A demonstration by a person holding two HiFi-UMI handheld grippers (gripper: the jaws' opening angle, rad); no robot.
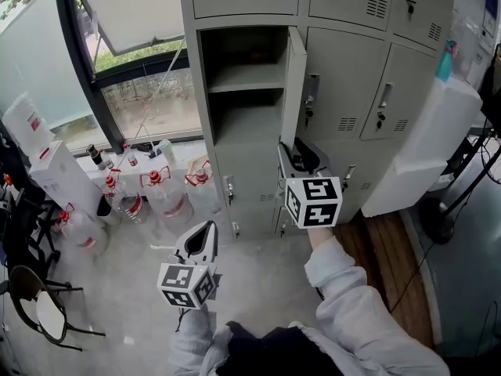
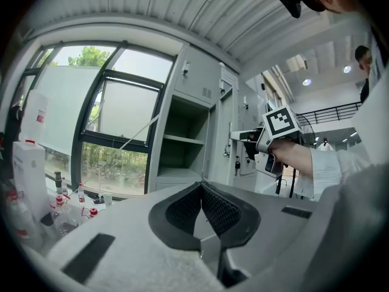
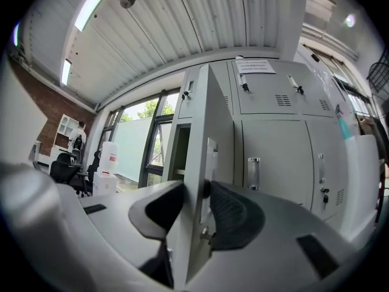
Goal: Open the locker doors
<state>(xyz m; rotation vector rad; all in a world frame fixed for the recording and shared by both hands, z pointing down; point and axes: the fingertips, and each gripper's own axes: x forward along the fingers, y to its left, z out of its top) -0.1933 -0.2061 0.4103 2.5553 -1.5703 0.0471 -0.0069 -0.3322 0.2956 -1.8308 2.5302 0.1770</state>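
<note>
A bank of grey lockers (image 1: 344,92) stands ahead. One middle-row locker door (image 1: 293,84) is swung out edge-on, baring an empty compartment with a shelf (image 1: 244,77). My right gripper (image 1: 296,153) is shut on the lower edge of that door. In the right gripper view the door (image 3: 209,157) runs between the pads of the right gripper (image 3: 194,199), with its handle plate by the right pad. The neighbouring doors (image 3: 273,157) are closed. My left gripper (image 1: 205,229) hangs low over the floor, shut and empty, with its tips (image 2: 201,187) touching.
Several water jugs (image 1: 168,194) and small bottles crowd the floor under the window (image 1: 149,92). White boxes (image 1: 55,171) stand at the left and a chair (image 1: 39,304) at lower left. A white panel (image 1: 423,147) leans against the lockers on the right.
</note>
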